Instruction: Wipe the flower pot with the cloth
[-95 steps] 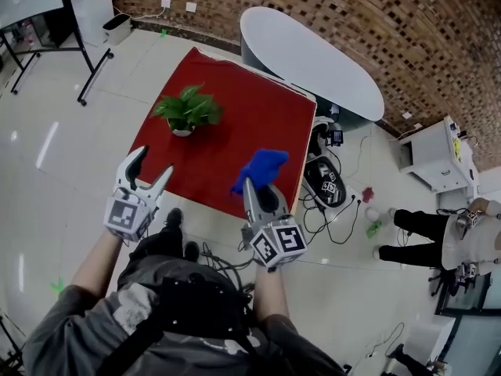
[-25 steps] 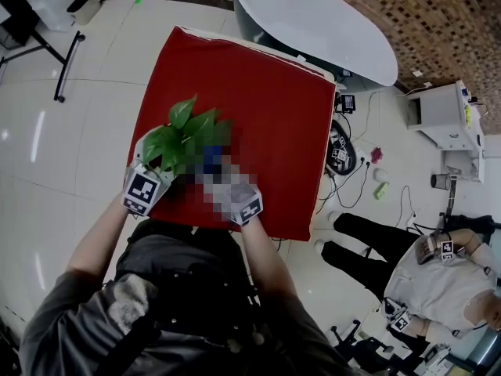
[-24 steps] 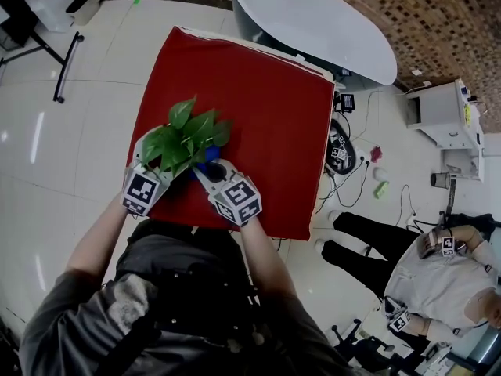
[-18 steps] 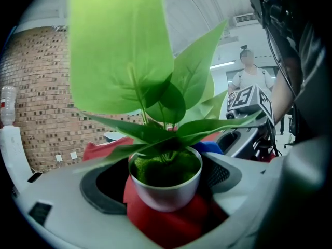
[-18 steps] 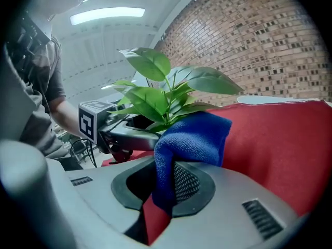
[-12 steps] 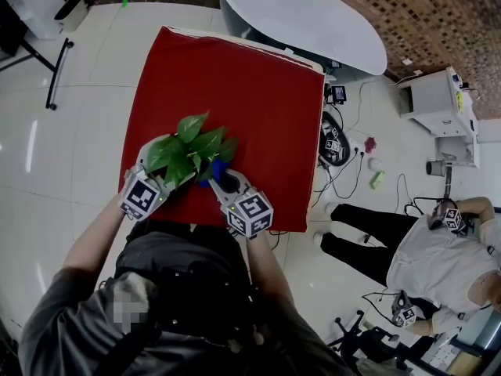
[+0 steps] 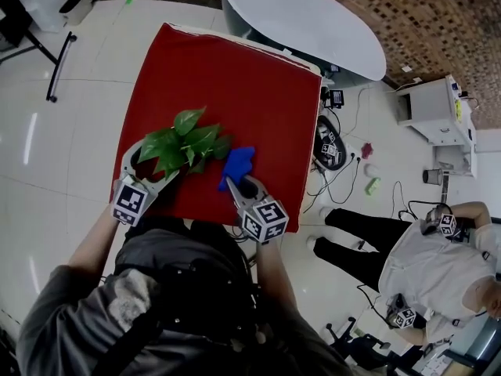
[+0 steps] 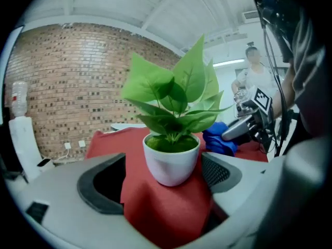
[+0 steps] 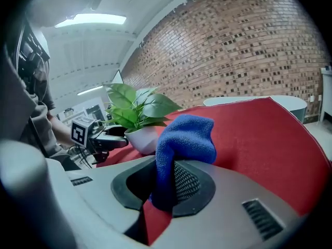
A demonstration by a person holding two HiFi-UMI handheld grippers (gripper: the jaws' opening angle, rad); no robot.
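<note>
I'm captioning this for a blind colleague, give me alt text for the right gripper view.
The right gripper pinches a blue cloth upright between its jaws over a red tablecloth. Behind it stands a white flower pot with green leaves, the left gripper beside it.

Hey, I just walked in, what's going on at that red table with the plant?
A person holds a gripper in each hand over a red-covered table. The left gripper has its fingers apart on either side of a small white flower pot with a green leafy plant. The right gripper pinches a blue cloth, held up beside the pot and not touching it, so no wiping contact shows right now.
</note>
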